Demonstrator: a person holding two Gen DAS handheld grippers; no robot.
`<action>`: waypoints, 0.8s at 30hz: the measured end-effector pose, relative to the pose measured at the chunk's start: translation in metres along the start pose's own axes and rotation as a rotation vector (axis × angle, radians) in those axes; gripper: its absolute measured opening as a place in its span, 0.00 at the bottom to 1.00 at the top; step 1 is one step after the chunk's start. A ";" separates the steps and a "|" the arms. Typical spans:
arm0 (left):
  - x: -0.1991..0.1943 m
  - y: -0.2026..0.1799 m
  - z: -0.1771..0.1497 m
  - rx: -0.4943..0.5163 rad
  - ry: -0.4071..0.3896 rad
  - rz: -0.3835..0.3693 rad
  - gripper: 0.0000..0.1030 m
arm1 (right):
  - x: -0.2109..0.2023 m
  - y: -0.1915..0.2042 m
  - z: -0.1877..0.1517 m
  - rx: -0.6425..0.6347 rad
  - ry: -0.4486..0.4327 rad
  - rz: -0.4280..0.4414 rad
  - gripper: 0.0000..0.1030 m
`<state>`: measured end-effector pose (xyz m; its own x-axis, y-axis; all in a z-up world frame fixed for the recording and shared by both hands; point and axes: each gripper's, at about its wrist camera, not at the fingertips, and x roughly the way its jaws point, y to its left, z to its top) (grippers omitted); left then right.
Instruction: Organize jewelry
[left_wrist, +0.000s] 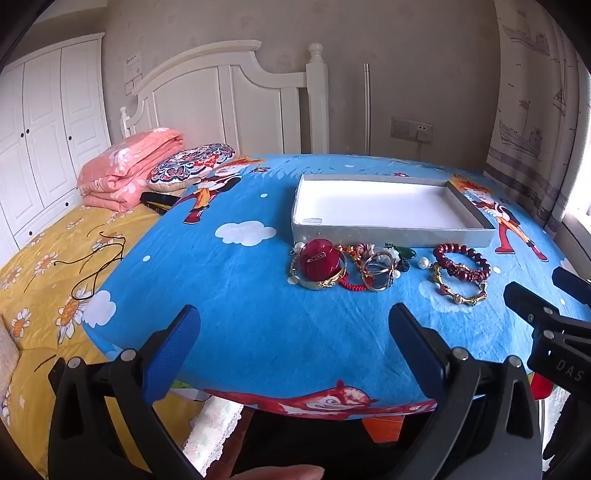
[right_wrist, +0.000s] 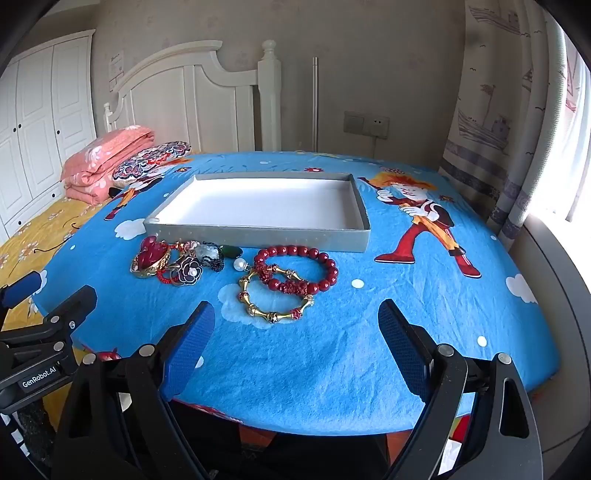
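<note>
Jewelry (right_wrist: 236, 273) lies tangled just before the empty box (right_wrist: 258, 230); light, slippery beads, best pinched by a bangle's rim; both tongs (left_wrist: 295, 325) (right_wrist: 297, 321) gape unladen.

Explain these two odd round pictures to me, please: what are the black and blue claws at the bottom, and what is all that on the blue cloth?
The claws are two hand-held grippers, not robot arms; a person carries one in each hand. Each has a wide-angle camera looking along its fingers, which is why the room bulges. One picture comes from the left gripper, the other from the right gripper. Both stand open and hold nothing.

On the blue cartoon cloth lies an empty shallow grey tray with a white floor. In front of it sits jewelry: a red bead bracelet overlapping a gold bamboo-style bangle, a loose pearl, and to the left a tangled pile with a red round piece, a gold bangle and a dark flower. Nothing is in the tray yet.
</note>
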<state>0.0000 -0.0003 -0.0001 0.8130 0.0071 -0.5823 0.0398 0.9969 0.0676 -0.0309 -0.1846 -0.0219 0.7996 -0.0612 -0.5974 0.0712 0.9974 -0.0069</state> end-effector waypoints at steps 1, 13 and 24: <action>0.000 0.000 0.000 -0.001 0.001 0.001 0.96 | 0.000 0.000 0.000 0.001 -0.001 0.002 0.82; 0.003 -0.001 -0.003 0.021 0.051 -0.038 0.96 | 0.000 0.001 0.000 0.001 0.001 0.004 0.82; 0.007 0.004 -0.005 -0.007 0.060 -0.029 0.96 | 0.000 0.002 -0.001 0.001 0.003 0.005 0.82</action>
<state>0.0028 0.0041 -0.0076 0.7753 -0.0178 -0.6313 0.0586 0.9973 0.0439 -0.0314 -0.1824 -0.0226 0.7984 -0.0558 -0.5996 0.0675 0.9977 -0.0029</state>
